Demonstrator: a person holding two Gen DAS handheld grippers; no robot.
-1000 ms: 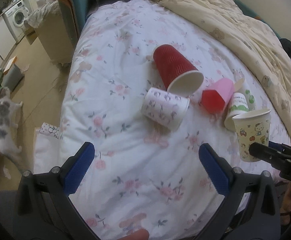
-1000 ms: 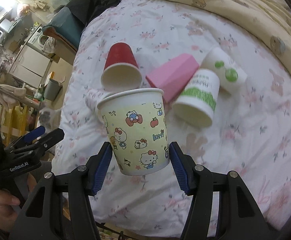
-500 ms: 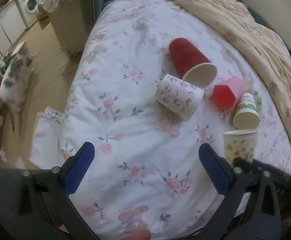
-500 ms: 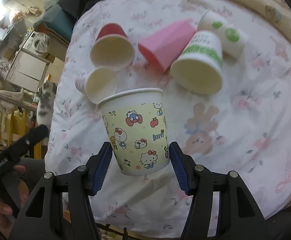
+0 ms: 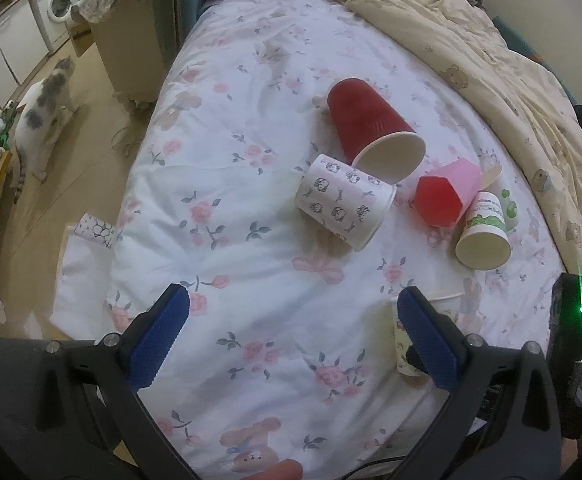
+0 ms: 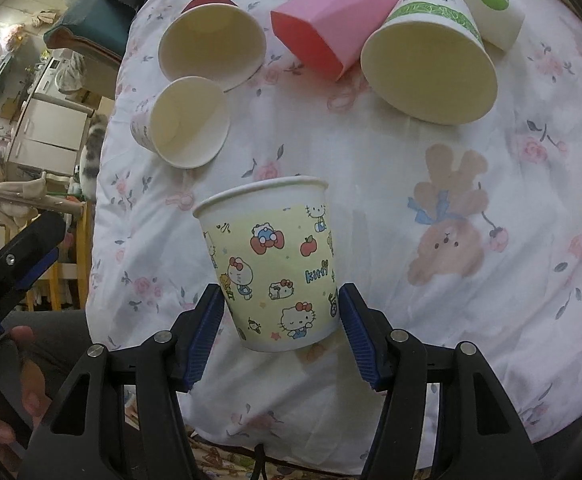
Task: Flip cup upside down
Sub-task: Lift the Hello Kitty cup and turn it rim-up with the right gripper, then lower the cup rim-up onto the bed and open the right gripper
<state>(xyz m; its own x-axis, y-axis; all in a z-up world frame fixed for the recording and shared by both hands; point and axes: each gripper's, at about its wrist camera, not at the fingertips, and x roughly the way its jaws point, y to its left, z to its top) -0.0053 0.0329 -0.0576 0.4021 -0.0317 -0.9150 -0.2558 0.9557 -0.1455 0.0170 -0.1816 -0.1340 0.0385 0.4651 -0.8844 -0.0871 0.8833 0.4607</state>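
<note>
The right gripper (image 6: 281,320) sits low over the flowery bed sheet (image 6: 431,300), pads squeezed on the Hello Kitty cup (image 6: 275,264), held mouth-up & a bit tilted. The left gripper (image 5: 291,344) hangs nearby, pads wide apart w/ nothing in them. In the left view its right pad (image 5: 427,336) hides most of that cup. The red cup (image 5: 371,128) lies on its side farther back.

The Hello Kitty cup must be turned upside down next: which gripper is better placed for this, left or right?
Right. The right gripper is already shut on the Hello Kitty cup, rim up above the bed. The left gripper is open and holds nothing.
</note>
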